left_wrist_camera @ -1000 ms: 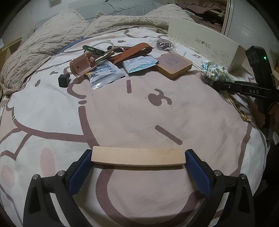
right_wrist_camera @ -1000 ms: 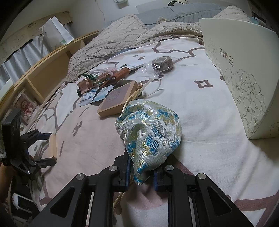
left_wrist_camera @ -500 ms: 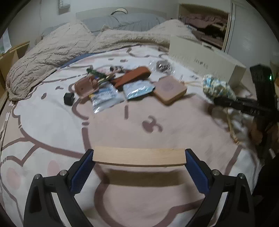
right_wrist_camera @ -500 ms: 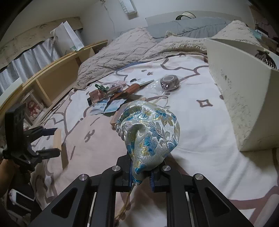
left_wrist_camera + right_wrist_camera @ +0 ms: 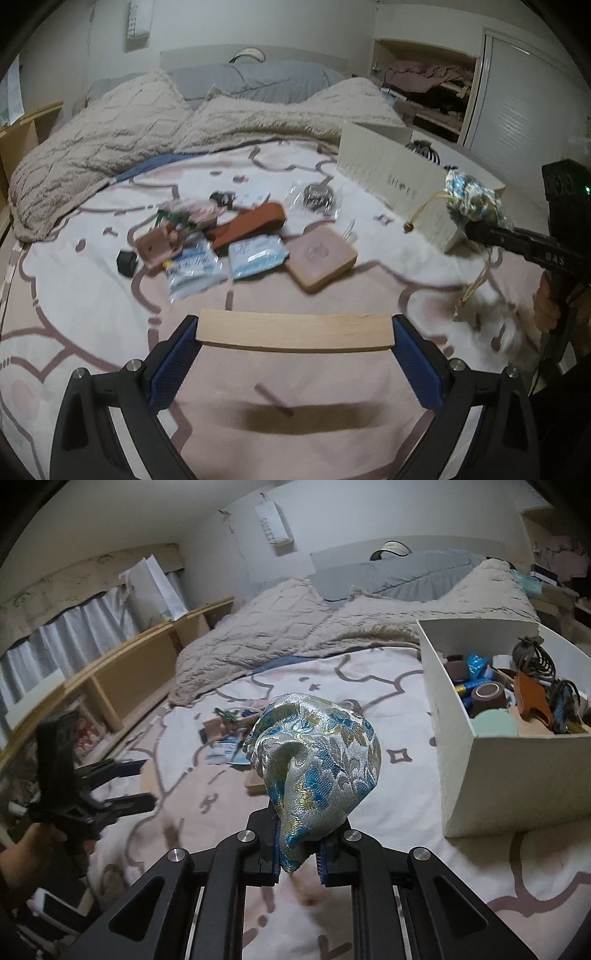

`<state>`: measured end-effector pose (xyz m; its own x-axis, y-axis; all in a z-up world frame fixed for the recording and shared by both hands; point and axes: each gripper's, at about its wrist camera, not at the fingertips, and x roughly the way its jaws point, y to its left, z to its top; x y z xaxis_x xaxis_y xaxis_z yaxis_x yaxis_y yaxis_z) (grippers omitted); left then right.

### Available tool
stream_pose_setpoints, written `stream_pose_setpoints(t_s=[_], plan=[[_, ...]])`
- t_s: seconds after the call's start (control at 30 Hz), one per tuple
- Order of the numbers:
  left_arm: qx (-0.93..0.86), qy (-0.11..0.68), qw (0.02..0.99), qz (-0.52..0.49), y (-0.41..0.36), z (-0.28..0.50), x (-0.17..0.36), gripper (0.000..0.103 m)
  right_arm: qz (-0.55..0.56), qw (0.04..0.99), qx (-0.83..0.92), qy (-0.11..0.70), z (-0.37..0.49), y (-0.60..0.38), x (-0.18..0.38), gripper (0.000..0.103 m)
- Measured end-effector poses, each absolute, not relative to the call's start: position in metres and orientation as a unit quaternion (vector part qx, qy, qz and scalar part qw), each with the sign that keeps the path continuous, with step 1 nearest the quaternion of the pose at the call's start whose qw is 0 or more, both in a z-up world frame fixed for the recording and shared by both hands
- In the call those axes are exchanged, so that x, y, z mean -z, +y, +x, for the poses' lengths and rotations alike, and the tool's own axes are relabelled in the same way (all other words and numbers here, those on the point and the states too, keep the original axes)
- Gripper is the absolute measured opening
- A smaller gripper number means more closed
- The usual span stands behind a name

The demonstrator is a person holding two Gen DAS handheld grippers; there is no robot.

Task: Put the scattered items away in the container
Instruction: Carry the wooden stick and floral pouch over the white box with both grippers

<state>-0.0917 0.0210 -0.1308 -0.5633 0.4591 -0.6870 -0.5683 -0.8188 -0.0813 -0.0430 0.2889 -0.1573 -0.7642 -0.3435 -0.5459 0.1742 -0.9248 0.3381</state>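
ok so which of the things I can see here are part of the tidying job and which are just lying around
Part of the job:
- brocade pouch, held by the right gripper
- wooden block, held by the left gripper
- white box, the container
- scattered sachets
- pink case
- brown strap

Just lying about:
- beige blanket
- grey pillow
- paper bag

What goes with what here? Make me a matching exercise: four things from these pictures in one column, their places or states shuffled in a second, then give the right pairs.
Things:
1. wooden block
2. brocade pouch
3. brown tape roll
4. black cube

Places or states:
A. lies on the bedspread, beside the scattered pile
B. clamped in the right hand-held gripper, lifted off the bed
C. inside the white box
D. spans the jaws of the left hand-held gripper

Pairs: 1-D, 2-B, 3-C, 4-A
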Motion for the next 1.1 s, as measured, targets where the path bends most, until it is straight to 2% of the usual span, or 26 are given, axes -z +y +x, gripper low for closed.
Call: stream_pose_setpoints(t_s=[0.27, 0.5, 0.8, 1.1], plan=[[-0.889, 0.069, 0.311, -0.329, 0.048, -0.095, 0.099, 0.1, 0.319, 0.16, 0.923, -0.147, -0.047, 0.301, 0.112, 0.015], [-0.892, 0.03, 0.323, -0.314, 0.065, -0.107, 0.075, 0.1, 0.322, 0.157, 0.922, -0.149, -0.063, 0.314, 0.064, 0.015], [-0.897, -0.006, 0.333, -0.291, 0.089, -0.121, 0.049, 0.1, 0.317, 0.112, 0.931, -0.143, -0.096, 0.34, 0.002, 0.015], [-0.897, 0.0, 0.342, -0.278, 0.12, -0.143, 0.023, 0.1, 0.349, 0.029, 0.928, -0.128, -0.15, 0.38, -0.021, 0.015]])
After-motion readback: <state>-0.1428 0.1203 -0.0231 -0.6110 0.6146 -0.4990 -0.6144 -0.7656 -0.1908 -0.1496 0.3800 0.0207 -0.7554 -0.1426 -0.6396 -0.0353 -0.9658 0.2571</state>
